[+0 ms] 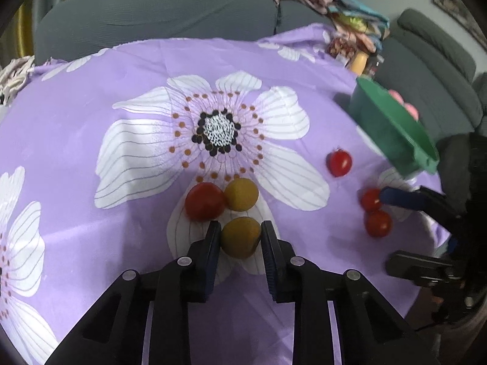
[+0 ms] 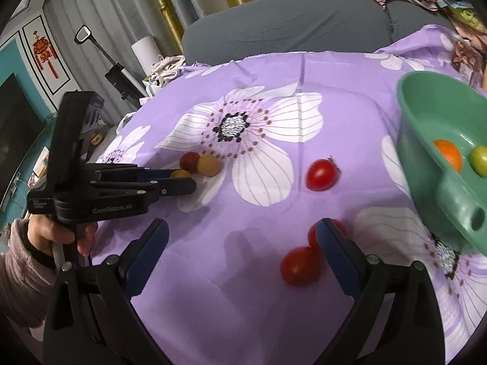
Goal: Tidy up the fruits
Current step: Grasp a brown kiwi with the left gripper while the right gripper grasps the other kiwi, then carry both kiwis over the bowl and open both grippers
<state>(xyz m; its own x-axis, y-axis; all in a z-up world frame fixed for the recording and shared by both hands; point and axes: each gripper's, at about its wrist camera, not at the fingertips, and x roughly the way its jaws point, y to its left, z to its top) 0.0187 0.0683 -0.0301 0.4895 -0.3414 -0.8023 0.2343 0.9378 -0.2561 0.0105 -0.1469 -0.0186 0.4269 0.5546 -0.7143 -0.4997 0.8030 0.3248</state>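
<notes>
My left gripper is shut on a yellow cherry tomato that rests on the purple flowered tablecloth. Just beyond it a red tomato and a second yellow one touch each other. My right gripper stands open low over the cloth. One red tomato lies between its fingers, close to the right finger. Another red tomato is half hidden behind that fingertip. A third red tomato, with a stem, lies alone farther out. The green bowl at the right holds an orange fruit and a green one.
A grey sofa runs behind the table, with a heap of clothes and bags at the back right. The cloth falls off the table edge at the left. A person's hand in a pink sleeve holds the left gripper.
</notes>
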